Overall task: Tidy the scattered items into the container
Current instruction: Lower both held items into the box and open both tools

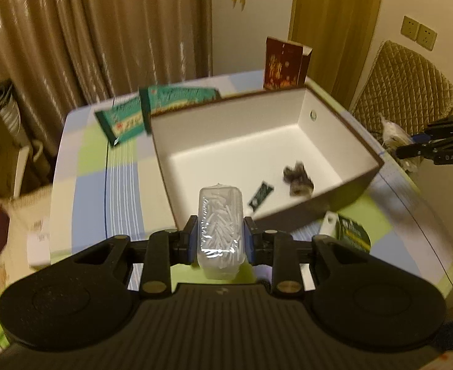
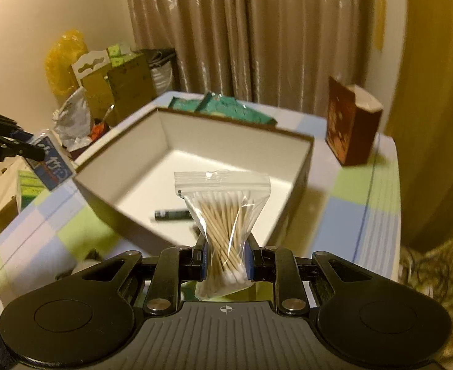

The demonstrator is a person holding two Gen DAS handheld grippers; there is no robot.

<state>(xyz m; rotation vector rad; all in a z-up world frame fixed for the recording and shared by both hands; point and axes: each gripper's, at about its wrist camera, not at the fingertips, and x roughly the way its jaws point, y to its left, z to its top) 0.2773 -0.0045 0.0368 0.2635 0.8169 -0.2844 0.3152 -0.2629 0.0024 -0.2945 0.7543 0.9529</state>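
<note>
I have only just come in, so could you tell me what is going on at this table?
A person is tidying items into the open white box. The left gripper is shut on a clear tub of small white sticks; the right gripper is shut on a bag of cotton swabs. Both are held near the box.

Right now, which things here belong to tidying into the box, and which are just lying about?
Job:
- white box
- clear tub of white sticks in the left tool
- cotton swab bag in the right tool
- green packets
- red-brown carton

Lying about:
- curtain
- quilted chair
- wall sockets
</note>
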